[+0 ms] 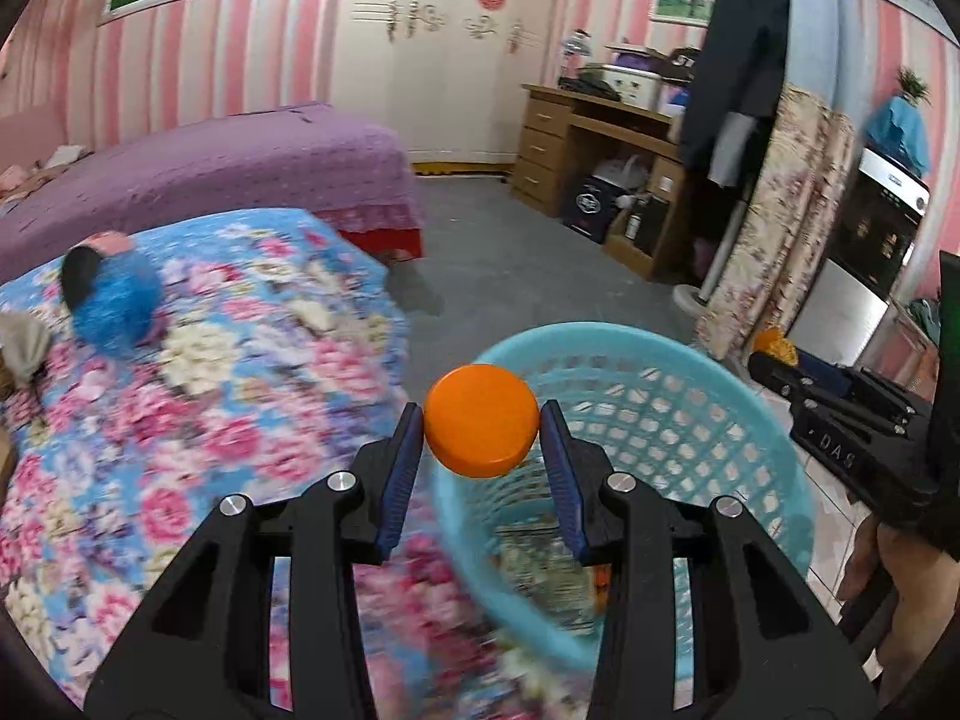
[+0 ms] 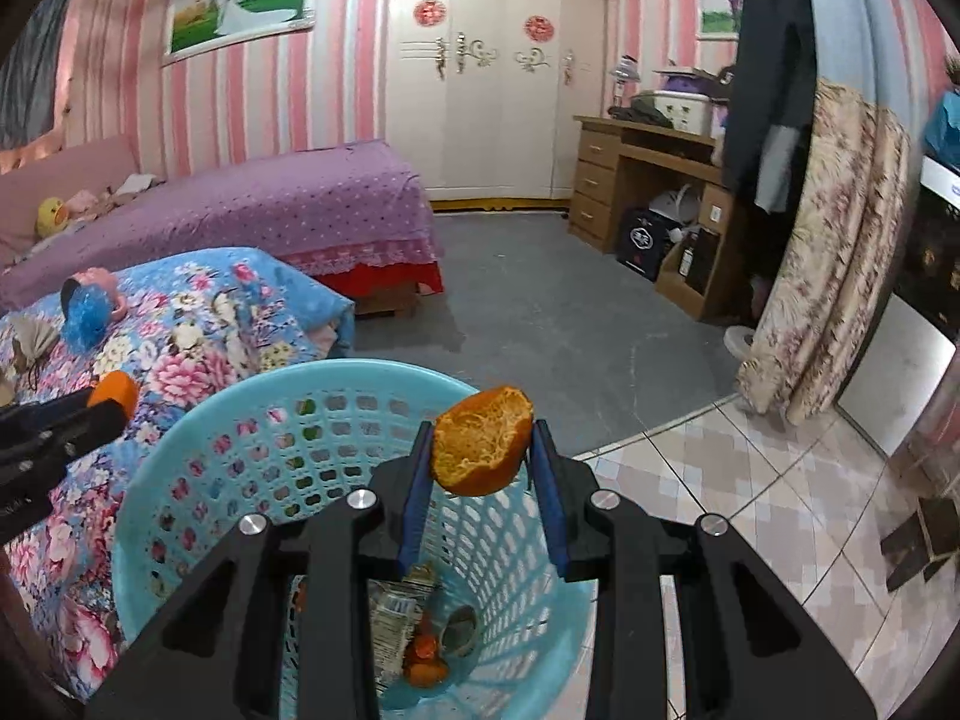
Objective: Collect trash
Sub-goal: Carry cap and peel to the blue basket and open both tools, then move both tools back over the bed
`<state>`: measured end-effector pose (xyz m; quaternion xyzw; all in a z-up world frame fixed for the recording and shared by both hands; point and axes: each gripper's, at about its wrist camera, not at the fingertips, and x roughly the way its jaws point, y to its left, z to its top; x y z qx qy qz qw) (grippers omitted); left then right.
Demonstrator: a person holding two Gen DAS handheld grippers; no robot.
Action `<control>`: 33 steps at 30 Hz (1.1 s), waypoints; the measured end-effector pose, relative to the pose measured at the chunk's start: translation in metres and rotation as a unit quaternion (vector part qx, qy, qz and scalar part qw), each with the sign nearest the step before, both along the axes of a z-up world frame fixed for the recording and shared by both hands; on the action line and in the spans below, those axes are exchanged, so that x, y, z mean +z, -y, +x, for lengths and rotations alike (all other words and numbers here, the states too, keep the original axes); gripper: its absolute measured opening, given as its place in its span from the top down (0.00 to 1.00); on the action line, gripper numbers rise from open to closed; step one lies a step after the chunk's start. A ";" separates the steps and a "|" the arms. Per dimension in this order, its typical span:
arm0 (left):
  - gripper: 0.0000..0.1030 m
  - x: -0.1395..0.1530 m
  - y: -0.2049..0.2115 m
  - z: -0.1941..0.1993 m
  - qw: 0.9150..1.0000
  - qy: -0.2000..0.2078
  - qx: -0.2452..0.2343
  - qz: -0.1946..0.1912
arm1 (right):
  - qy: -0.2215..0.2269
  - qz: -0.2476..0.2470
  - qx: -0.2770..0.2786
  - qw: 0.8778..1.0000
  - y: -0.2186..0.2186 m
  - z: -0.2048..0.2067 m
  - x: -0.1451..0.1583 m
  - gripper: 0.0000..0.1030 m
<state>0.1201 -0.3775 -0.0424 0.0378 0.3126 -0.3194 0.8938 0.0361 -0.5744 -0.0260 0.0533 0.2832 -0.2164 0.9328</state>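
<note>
Flanking basket (image 2: 198, 420): floral bed (image 2: 198, 324) left, tiled floor (image 2: 750, 480) right.

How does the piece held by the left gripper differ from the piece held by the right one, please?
The left gripper holds an orange cap, smooth and evenly round; the right gripper holds an orange peel, rough, pithy and ragged-edged. From the right wrist, the peel hangs over the basket, the cap over the floral bedding beside it. Both are orange and pinched between blue pads.
</note>
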 end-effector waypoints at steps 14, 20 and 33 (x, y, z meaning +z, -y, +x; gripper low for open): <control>0.07 0.001 -0.020 0.010 0.998 0.031 0.032 0.035 | 0.007 0.025 -0.007 1.000 0.007 -0.002 -0.008 0.69; 0.05 0.003 -0.062 0.024 0.996 0.024 0.073 0.034 | -0.002 0.010 0.001 1.000 -0.010 0.009 -0.007 0.61; 0.05 0.032 -0.155 0.041 0.990 0.033 0.134 0.010 | 0.030 0.004 -0.026 0.999 -0.054 0.029 0.022 0.07</control>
